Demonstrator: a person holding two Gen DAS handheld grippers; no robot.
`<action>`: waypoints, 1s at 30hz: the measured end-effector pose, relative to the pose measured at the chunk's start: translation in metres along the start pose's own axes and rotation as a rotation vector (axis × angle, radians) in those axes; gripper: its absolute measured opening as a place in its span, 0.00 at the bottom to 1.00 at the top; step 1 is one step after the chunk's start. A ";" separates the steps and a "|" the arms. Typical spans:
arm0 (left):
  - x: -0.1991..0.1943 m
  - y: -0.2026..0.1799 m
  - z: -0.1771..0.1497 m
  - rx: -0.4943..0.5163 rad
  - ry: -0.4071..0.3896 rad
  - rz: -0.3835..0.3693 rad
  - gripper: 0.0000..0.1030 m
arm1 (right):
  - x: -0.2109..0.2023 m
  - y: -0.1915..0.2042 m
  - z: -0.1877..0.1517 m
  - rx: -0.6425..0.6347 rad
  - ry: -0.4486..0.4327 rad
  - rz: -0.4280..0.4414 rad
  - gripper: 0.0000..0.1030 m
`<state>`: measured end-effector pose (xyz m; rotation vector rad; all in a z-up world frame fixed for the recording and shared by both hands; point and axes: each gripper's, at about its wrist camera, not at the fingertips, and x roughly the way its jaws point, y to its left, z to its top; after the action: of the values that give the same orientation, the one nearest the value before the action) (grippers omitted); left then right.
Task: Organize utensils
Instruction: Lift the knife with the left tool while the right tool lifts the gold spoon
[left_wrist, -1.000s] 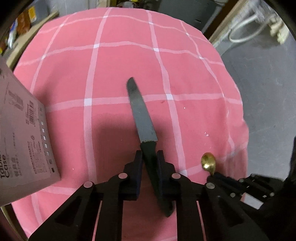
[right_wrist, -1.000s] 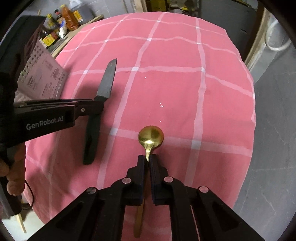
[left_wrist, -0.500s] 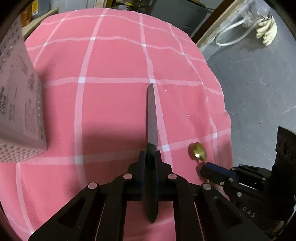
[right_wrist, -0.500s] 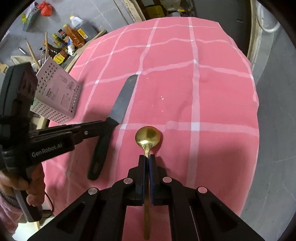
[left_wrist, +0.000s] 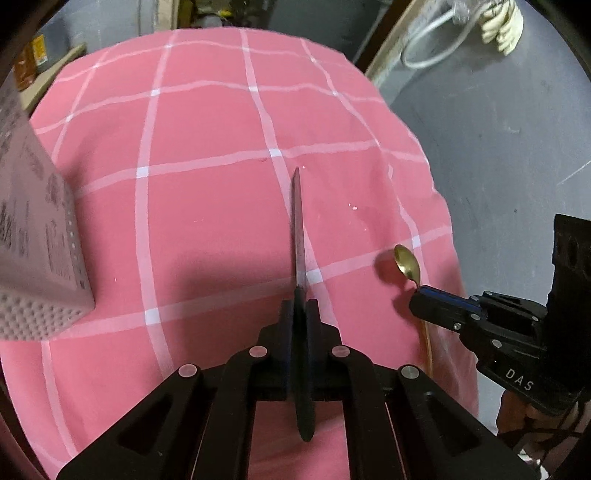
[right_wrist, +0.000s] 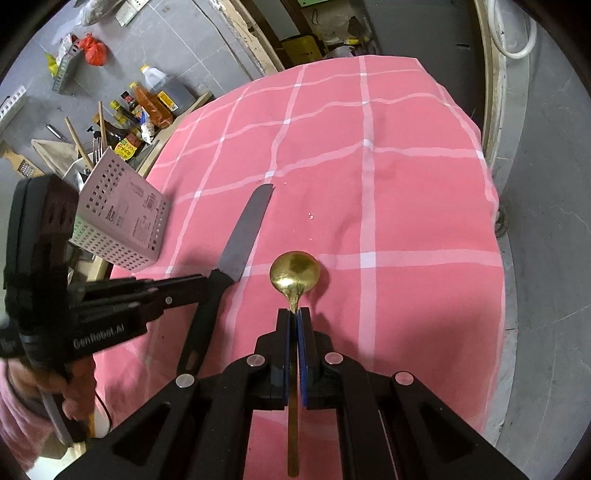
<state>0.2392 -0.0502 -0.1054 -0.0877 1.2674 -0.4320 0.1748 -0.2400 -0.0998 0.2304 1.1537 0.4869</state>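
My left gripper (left_wrist: 300, 306) is clamped on the black handle of a knife (left_wrist: 297, 229), its blade pointing away from me above the pink checked tablecloth (left_wrist: 207, 206). My right gripper (right_wrist: 294, 314) is closed on the neck of a gold spoon (right_wrist: 294, 275), bowl out in front, handle running back between the 2 pads. Both utensils are held above the cloth. The perforated pink utensil holder (right_wrist: 122, 218) stands at the table's left edge, beyond the knife.

A cluttered storeroom-like home space

We see sauce bottles (right_wrist: 147, 107) on bare grey floor (right_wrist: 546, 236) beside the pink-checked worktop (right_wrist: 406, 206).
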 end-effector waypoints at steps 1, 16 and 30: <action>0.001 -0.001 0.001 0.014 0.012 0.005 0.04 | 0.000 0.000 -0.001 0.001 -0.001 0.002 0.04; 0.015 -0.008 0.009 -0.017 0.105 -0.097 0.05 | -0.011 -0.011 -0.012 0.048 -0.017 0.012 0.04; 0.034 -0.040 0.022 0.012 0.182 -0.040 0.12 | -0.014 -0.018 -0.018 0.076 -0.016 0.026 0.04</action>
<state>0.2570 -0.1029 -0.1177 -0.0649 1.4433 -0.4908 0.1580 -0.2633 -0.1030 0.3148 1.1562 0.4635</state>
